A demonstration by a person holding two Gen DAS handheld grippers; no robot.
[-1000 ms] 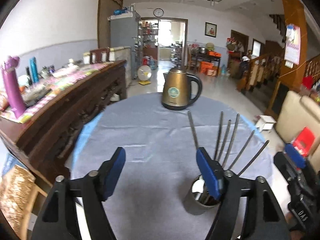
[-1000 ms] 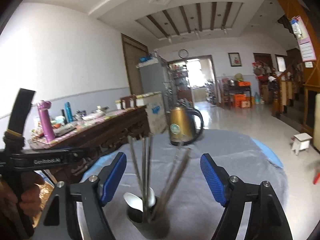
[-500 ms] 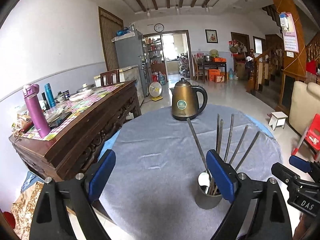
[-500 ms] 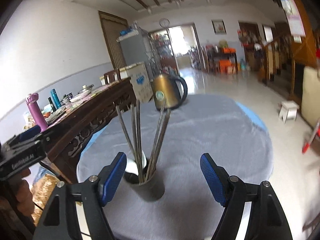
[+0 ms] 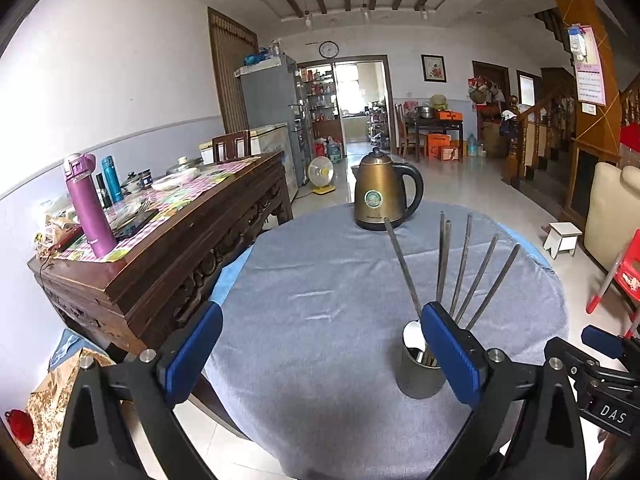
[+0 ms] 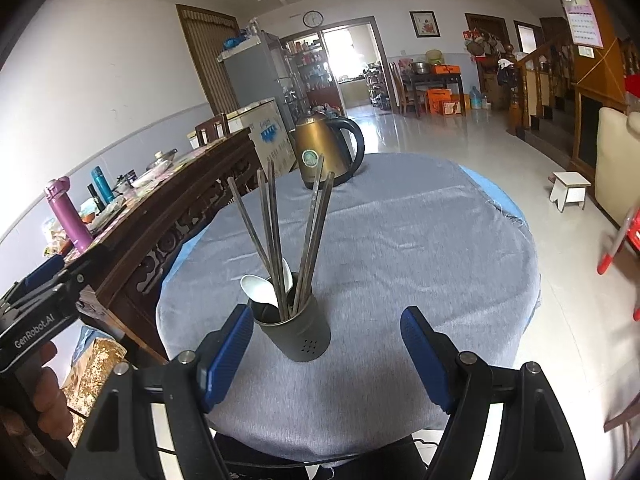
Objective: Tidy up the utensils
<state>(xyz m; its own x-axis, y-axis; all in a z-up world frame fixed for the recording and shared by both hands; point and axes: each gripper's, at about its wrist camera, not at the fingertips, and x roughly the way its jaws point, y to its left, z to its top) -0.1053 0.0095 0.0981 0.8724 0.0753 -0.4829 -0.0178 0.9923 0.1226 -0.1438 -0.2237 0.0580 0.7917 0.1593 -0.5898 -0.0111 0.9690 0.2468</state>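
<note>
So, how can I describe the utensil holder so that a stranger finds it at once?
Look at the round table with the grey cloth. Near its front edge stands a dark metal cup, well in front of the brass-coloured kettle. It alone holds long chopsticks and a white spoon.

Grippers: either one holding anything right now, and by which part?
Nothing held. Left tool and right tool both stand open and empty; chopsticks and spoon sit in the holder.
</note>
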